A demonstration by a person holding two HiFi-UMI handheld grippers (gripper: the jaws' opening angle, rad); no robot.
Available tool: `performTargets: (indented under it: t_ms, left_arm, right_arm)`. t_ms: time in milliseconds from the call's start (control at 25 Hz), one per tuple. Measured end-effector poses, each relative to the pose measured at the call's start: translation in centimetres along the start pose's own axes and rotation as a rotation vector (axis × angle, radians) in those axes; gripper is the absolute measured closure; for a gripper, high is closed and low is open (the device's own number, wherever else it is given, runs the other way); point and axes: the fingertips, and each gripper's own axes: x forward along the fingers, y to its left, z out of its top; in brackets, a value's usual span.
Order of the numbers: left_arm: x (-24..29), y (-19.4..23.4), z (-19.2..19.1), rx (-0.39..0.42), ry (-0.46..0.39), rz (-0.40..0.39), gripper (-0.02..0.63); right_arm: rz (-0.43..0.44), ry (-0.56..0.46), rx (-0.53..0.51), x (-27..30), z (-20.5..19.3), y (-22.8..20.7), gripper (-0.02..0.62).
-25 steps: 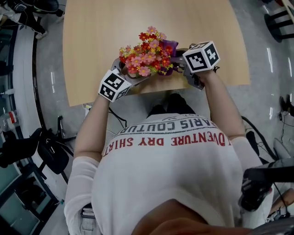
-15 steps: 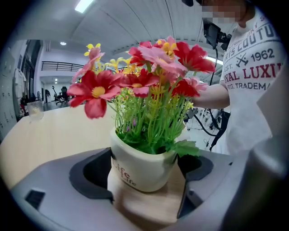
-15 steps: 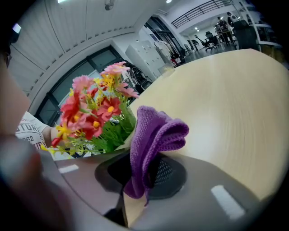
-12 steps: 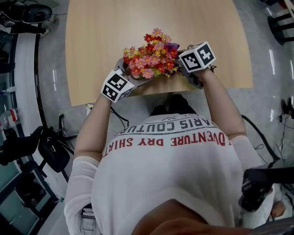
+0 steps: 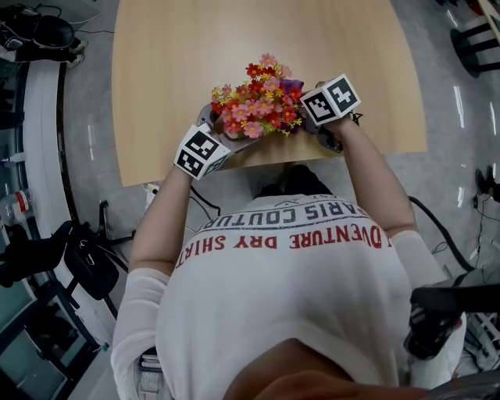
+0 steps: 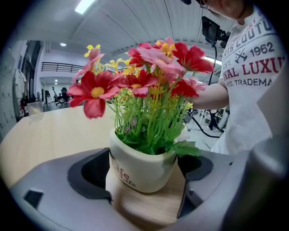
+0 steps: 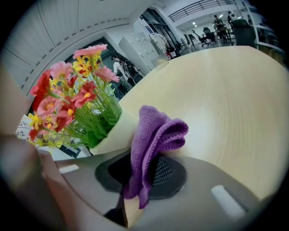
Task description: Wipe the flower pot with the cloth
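Right by the near edge of the table (image 5: 195, 47) sits one flower pot (image 6: 142, 169), with wide bare tabletop beyond it. Of the two grippers, the left gripper (image 6: 143, 173) has its jaws closed against the pot's sides, and the right gripper (image 7: 146, 173) pinches one purple cloth (image 7: 156, 131) that touches the pot's wall.

This is a large open lab or office hall. It has a high ribbed ceiling (image 6: 126, 22) with strip lights (image 6: 84, 5), a far balcony rail (image 6: 63, 67), office chairs (image 7: 208, 35) and white cabinets (image 7: 135, 47). Cables (image 6: 204, 131) trail over a grey polished floor (image 5: 86, 133) round a pale wooden tabletop (image 5: 234, 39).
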Motion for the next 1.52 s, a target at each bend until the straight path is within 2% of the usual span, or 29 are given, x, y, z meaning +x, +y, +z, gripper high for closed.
performTargets:
  t_ms: [320, 480, 600, 680, 720, 760, 800, 1000, 1200, 1360, 1520]
  left_arm:
    - [-2.6, 0.5, 2.0, -0.049, -0.105, 0.062, 0.138]
    - [-6.6, 1.7, 2.2, -0.194, -0.209, 0.135, 0.138]
    - [-10.2, 0.2, 3.7, -0.331, -0.298, 0.182, 0.144]
    - [-12.6, -2.4, 5.9, -0.390, -0.395, 0.185, 0.361]
    - [-13.4, -4.0, 7.2, -0.391, -0.432, 0.192, 0.442]
    - [-13.9, -5.8, 8.3, -0.374, -0.447, 0.199, 0.573]
    - [-14.2, -8.0, 9.2, -0.349, -0.441, 0.198, 0.606]
    - [-13.8, -20.2, 11.3, -0.283, -0.380, 0.136, 0.606]
    - [-13.6, -31.7, 9.9, -0.310, -0.374, 0.115, 0.606]
    - [-13.0, -40.5, 9.4, -0.294, -0.353, 0.110, 0.606]
    - [-14.1, -46.2, 9.4, -0.263, -0.334, 0.098, 0.606]
  right_arm:
    - [-0.066, -0.175, -0.018, -4.1, 1.4, 1.7, 0.532]
    - [-0.126, -0.261, -0.064, -7.4, 1.6, 3.9, 0.531]
    - [-0.116, -0.313, -0.117, -10.6, 0.9, 6.3, 0.532]
    - [-0.092, -0.351, -0.161, -13.0, 0.0, 8.5, 0.532]
    - [-0.084, -0.373, -0.189, -14.4, -0.5, 9.7, 0.531]
    - [-0.077, -0.394, -0.218, -15.7, -1.1, 11.1, 0.531]
    - [-0.067, -0.413, -0.243, -16.9, -1.9, 12.5, 0.532]
    - [0.001, -0.441, -0.321, -20.5, -8.7, 20.1, 0.531]
    - [0.042, -0.398, -0.351, -21.8, -20.4, 25.8, 0.532]
    - [0.039, -0.366, -0.342, -24.6, -29.0, 28.3, 0.532]
    - [0.028, -0.386, -0.334, -26.6, -32.8, 31.2, 0.532]
